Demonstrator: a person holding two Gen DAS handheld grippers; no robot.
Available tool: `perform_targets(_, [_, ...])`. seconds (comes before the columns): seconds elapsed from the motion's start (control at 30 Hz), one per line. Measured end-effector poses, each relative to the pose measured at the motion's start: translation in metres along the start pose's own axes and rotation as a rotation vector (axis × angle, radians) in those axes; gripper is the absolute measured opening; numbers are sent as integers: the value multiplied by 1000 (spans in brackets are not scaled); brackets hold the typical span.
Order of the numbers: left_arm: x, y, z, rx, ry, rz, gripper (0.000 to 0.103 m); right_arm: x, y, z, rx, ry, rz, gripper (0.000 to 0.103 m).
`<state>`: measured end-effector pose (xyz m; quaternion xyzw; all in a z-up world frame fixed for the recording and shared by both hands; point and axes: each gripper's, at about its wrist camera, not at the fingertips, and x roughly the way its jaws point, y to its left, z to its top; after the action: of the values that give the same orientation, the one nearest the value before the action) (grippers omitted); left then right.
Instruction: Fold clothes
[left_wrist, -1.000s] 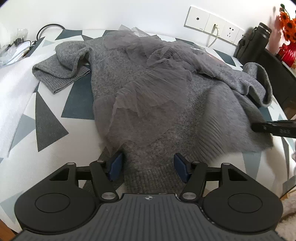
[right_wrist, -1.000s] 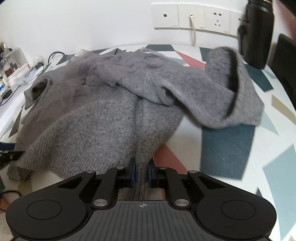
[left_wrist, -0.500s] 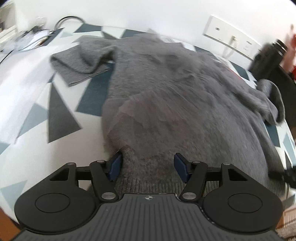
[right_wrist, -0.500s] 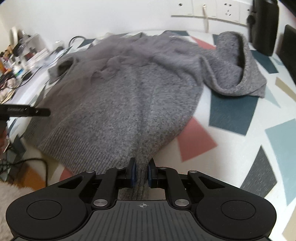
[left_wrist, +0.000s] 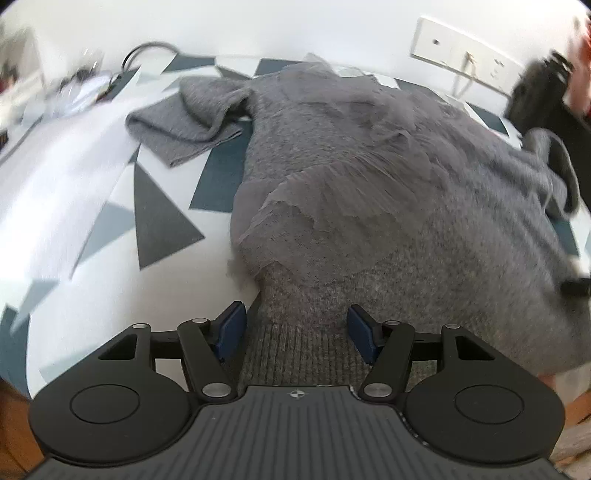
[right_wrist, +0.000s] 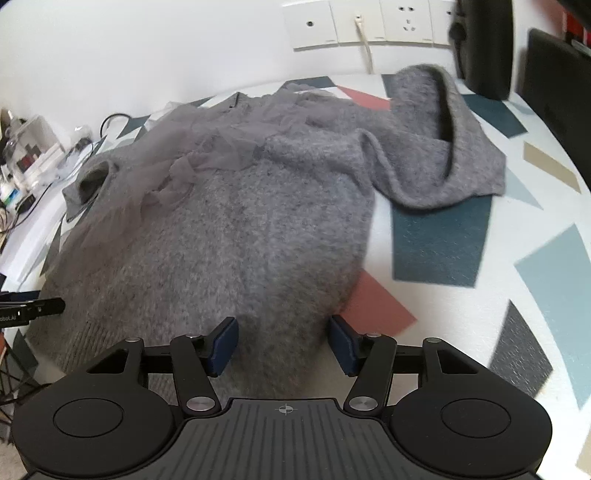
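Lying flat on the patterned tablecloth (right_wrist: 439, 236), the grey knit sweater (right_wrist: 236, 229) sits between the spread, released fingers of both left gripper (left_wrist: 293, 330) and right gripper (right_wrist: 282, 345).

Sweater (left_wrist: 388, 206): spread on the table (left_wrist: 110, 206), hem at the near edge.
Mesh (left_wrist: 332, 206): on the sweater's left half.
Left sleeve (left_wrist: 184, 125): left of the body.
Right sleeve (right_wrist: 443, 147): far right, before the sockets (right_wrist: 362, 22).
Left gripper (left_wrist: 293, 328): over the hem.
Right gripper (right_wrist: 282, 343): over the hem's right corner.
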<state>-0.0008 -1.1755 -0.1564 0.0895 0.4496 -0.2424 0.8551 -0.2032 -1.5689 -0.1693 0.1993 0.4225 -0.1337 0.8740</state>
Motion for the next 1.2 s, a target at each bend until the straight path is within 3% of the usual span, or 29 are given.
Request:
perform_targets(0.1, [0, 0, 1, 0, -8, 1, 58, 3, 13, -1, -56, 4, -22, 46])
perform_targets(0.27, [2, 12, 11, -28, 4, -70, 14, 1, 27, -13, -135, -11, -58, 42])
perform_targets(0.4, [4, 19, 14, -17, 20, -157, 10, -1, 32, -14, -72, -13, -111, 27])
perform_targets(0.53, [-8, 20, 0, 39, 12, -197, 9, 1, 40, -11, -33, 3, -130, 14])
perform_targets(0.77, [-17, 45, -8, 46, 8, -218, 9, 2, 60, -19, -16, 3, -146, 12])
perform_targets(1.1, [-19, 64, -14, 67, -7, -241, 9, -21, 57, -50, 46, -17, -195, 11])
perform_targets(1.2, [-20, 66, -16, 70, -7, -244, 10, -21, 62, -48, 51, -2, -226, 18])
